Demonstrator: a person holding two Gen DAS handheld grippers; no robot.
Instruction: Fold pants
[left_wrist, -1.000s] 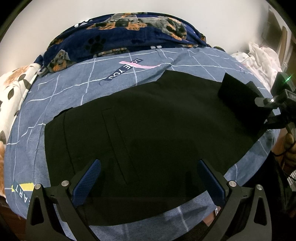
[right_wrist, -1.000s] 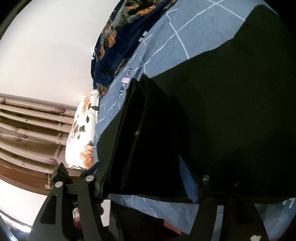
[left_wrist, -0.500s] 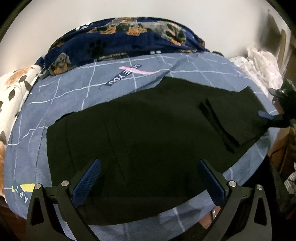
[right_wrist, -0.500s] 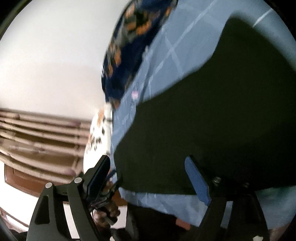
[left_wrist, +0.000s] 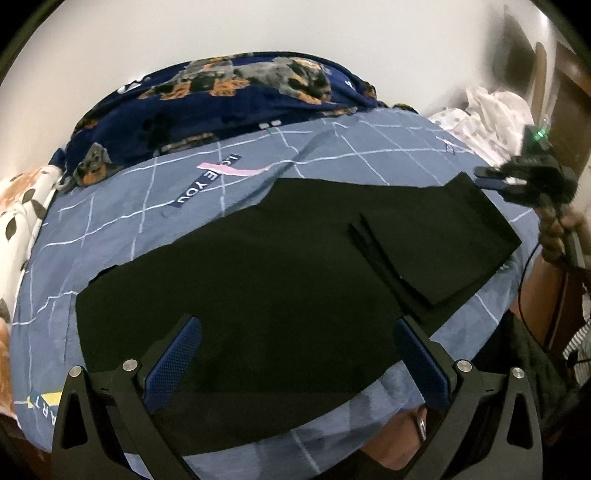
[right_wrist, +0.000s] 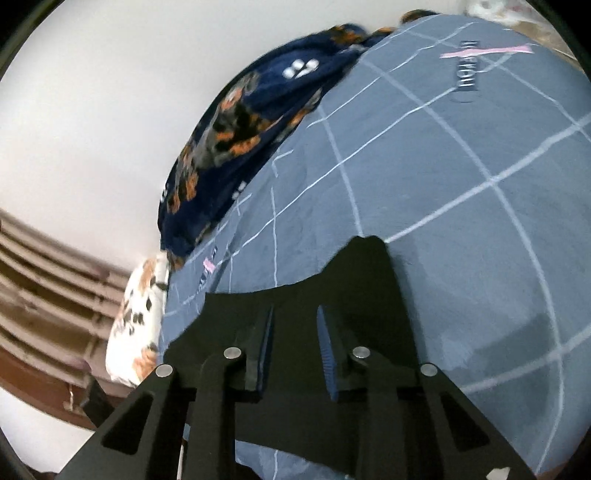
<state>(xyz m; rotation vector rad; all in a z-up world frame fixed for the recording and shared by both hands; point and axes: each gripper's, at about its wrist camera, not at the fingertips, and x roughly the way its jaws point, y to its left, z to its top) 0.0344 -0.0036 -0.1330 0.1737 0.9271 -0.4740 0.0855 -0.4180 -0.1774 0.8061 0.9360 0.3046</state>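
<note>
Black pants (left_wrist: 266, 280) lie flat across the blue checked bedsheet (left_wrist: 122, 206). Their right end is folded back over itself into a flap (left_wrist: 439, 236). My left gripper (left_wrist: 295, 343) is open and empty above the pants' near edge. My right gripper (left_wrist: 491, 177) shows in the left wrist view at the far right corner of the flap. In the right wrist view the right gripper (right_wrist: 293, 328) has its fingers a narrow gap apart over a corner of the pants (right_wrist: 365, 273). Nothing is visibly held between them.
A navy dog-print blanket (left_wrist: 221, 96) is bunched along the wall side of the bed. A floral pillow (left_wrist: 18, 206) lies at the left. White clothes (left_wrist: 487, 114) are piled at the right. A wooden headboard (right_wrist: 44, 280) stands beyond the pillow.
My right gripper laid the pants' end down as a folded flap, let go of it and moved to the flap's far corner, its fingers now closer together. My left gripper stayed open in place.
</note>
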